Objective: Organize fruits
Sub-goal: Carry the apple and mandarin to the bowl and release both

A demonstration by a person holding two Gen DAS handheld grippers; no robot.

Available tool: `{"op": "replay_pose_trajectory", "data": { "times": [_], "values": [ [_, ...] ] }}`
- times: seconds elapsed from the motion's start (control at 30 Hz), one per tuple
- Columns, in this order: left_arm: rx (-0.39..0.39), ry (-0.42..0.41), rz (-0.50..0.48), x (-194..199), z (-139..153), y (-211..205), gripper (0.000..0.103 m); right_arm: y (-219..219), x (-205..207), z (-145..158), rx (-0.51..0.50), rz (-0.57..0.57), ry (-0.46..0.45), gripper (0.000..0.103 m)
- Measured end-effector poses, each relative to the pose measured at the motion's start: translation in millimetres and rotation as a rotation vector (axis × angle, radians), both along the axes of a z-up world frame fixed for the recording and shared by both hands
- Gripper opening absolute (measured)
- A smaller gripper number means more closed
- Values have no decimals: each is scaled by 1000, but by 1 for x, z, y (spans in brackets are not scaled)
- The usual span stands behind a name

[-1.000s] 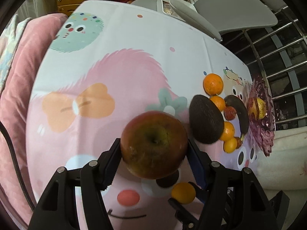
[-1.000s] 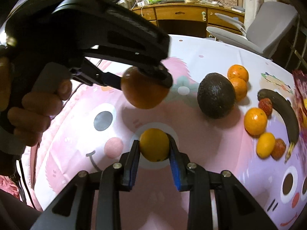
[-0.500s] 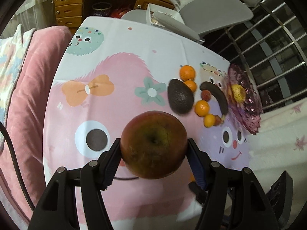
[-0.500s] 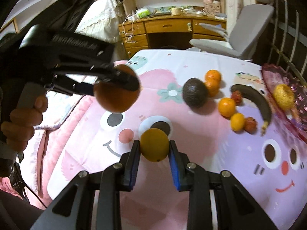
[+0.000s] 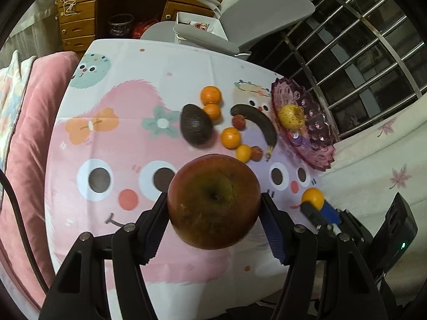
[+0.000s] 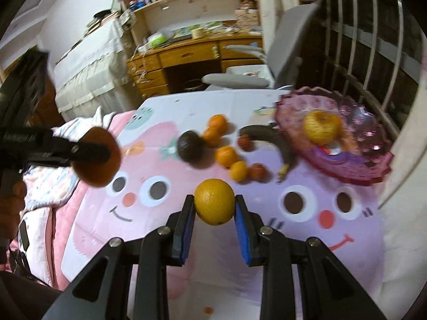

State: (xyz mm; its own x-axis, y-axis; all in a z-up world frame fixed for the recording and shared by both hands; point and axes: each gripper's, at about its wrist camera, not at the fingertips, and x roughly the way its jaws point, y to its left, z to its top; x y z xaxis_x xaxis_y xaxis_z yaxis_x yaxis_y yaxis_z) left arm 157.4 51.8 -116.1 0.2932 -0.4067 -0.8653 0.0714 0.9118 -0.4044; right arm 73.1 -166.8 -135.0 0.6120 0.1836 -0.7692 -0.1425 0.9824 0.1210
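Observation:
My left gripper [image 5: 214, 205] is shut on a big red apple [image 5: 214, 201], held high above the cartoon tablecloth [image 5: 128, 101]. My right gripper [image 6: 214, 206] is shut on a small orange [image 6: 214, 201], also in the air. It shows in the left wrist view at lower right with the orange [image 5: 312, 197]. The apple [image 6: 100, 157] in the left gripper appears at the left of the right wrist view. Farther off lie an avocado [image 5: 195, 128], several small oranges [image 5: 210, 95], a dark banana [image 5: 257, 124] and a purple glass dish [image 5: 307, 122] holding a yellow fruit [image 5: 291, 116].
A grey chair [image 5: 240, 26] and a wooden desk [image 5: 120, 8] stand beyond the table's far end. Metal window bars [image 5: 360, 53] run along the right, behind the dish. A pink cushion [image 5: 24, 122] borders the table on the left. A hand [image 6: 10, 208] grips the left tool.
Both grippers have risen and drawn back with their fruit, so more of the table shows. The dish and the fruit row now sit farther away and nearer the middle.

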Motion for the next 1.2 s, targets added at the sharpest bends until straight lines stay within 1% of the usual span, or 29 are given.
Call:
{"op": "replay_pose_trajectory", "data": {
  "times": [0.17, 0.3, 0.5, 0.63, 0.77, 0.93, 1.2],
  "values": [
    [-3, -8, 20, 1, 10, -37, 65, -46, 10, 15, -4, -6, -14, 29],
    [-7, -38, 24, 6, 20, -70, 65, -76, 20, 22, -4, 7, -15, 29],
    [-2, -85, -15, 22, 33, -122, 65, -118, 37, 29, -6, 7, -28, 29],
    [9, -103, -52, 38, 33, -155, 65, -144, 51, 26, -6, -11, -19, 29],
    [28, -98, -101, 57, 26, -188, 65, -166, 66, 14, 12, -42, 23, 29],
    [63, -63, -154, 83, 3, -228, 65, -190, 87, -8, 28, -79, 100, 29],
    [86, 2, -195, 107, -33, -265, 65, -206, 106, -36, 49, -76, 162, 29]
  ]
}}
